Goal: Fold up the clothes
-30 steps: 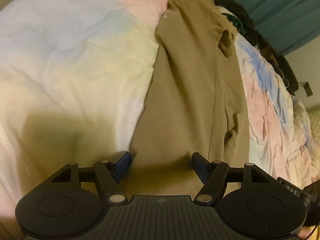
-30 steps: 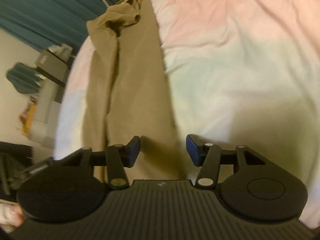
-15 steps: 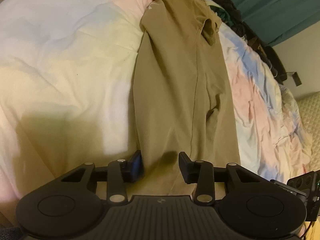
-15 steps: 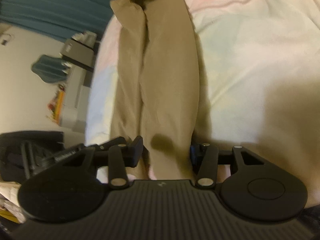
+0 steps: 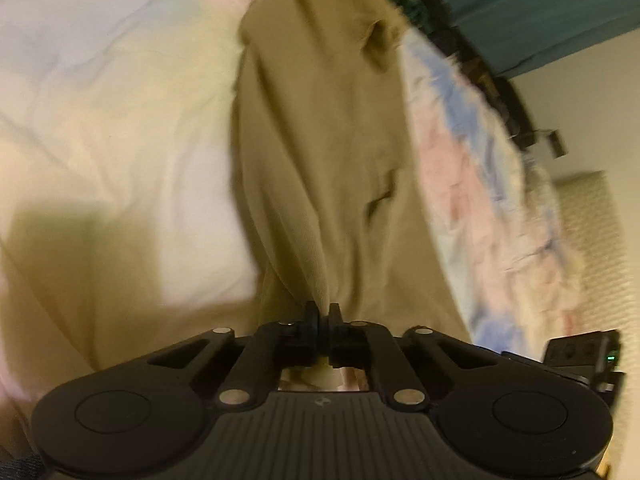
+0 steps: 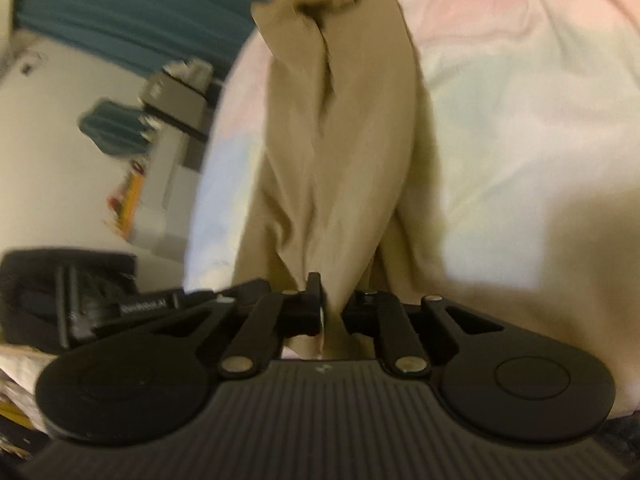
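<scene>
1. Left gripper (image 5: 322,311): jaws just closed, clamped on near hem of tan garment (image 5: 320,140).
2. Right gripper (image 6: 334,292): same, pinching cloth.
3. Garment runs lengthwise over pastel bedspread (image 5: 100,100).
4. Teal curtain (image 5: 520,4) beyond.

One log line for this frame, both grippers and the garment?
left gripper: shut on tan garment near edge | right gripper: shut on tan garment | fabric bunched at both | far end on bedspread

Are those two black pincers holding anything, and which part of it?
Yes: both the left gripper and the right gripper pinch the near end of the tan garment.
</scene>
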`<control>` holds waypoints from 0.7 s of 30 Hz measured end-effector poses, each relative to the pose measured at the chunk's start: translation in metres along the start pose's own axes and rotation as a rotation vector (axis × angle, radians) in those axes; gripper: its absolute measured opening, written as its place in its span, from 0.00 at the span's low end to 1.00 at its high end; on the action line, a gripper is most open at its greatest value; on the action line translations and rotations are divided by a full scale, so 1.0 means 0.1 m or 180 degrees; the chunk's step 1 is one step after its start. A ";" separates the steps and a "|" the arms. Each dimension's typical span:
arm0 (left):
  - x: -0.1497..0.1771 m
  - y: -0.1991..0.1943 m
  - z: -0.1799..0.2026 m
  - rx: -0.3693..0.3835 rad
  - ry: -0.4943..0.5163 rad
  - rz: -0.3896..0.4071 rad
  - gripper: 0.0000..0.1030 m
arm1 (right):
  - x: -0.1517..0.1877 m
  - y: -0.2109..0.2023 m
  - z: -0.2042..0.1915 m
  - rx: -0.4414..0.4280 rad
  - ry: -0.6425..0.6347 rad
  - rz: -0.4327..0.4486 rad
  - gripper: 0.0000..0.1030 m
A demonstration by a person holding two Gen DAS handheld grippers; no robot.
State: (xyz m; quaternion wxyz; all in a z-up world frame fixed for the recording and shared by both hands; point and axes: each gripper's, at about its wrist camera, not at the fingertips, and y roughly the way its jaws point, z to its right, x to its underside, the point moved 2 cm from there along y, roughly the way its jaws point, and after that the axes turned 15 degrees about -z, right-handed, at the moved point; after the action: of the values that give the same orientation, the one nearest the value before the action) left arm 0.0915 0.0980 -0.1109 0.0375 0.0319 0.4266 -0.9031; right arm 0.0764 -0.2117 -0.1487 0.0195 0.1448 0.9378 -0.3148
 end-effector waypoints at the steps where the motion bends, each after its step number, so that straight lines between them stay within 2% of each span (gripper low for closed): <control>1: -0.01 -0.12 0.05 0.0093 0.0001 0.0084 0.02 | -0.03 -0.09 -0.05 -0.0067 -0.0009 0.0071 0.09; 6: 0.01 -0.68 0.30 0.0511 -0.0009 0.0493 0.02 | -0.20 -0.57 -0.42 -0.0283 -0.0186 0.0440 0.09; 11: 0.31 -1.04 0.35 0.0791 -0.0055 0.0770 0.02 | -0.18 -0.92 -0.58 -0.0318 -0.0340 0.0617 0.09; 15: 0.77 -1.03 0.16 0.0894 -0.0210 0.0834 0.02 | 0.11 -1.09 -0.38 -0.0324 -0.0295 0.0633 0.08; 18: 1.04 -0.93 -0.03 0.1065 -0.0412 0.0764 0.02 | 0.30 -1.04 -0.24 -0.0307 -0.0192 0.0573 0.08; 21: 0.99 -0.86 -0.09 0.1057 -0.0488 0.0786 0.02 | 0.26 -0.95 -0.13 -0.0341 0.0014 0.0512 0.08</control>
State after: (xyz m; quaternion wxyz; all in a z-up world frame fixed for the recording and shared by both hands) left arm -0.0148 0.1554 -0.0595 0.1744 0.0209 0.2608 -0.9493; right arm 0.0256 -0.2698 -0.0861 0.0504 0.2191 0.9387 -0.2613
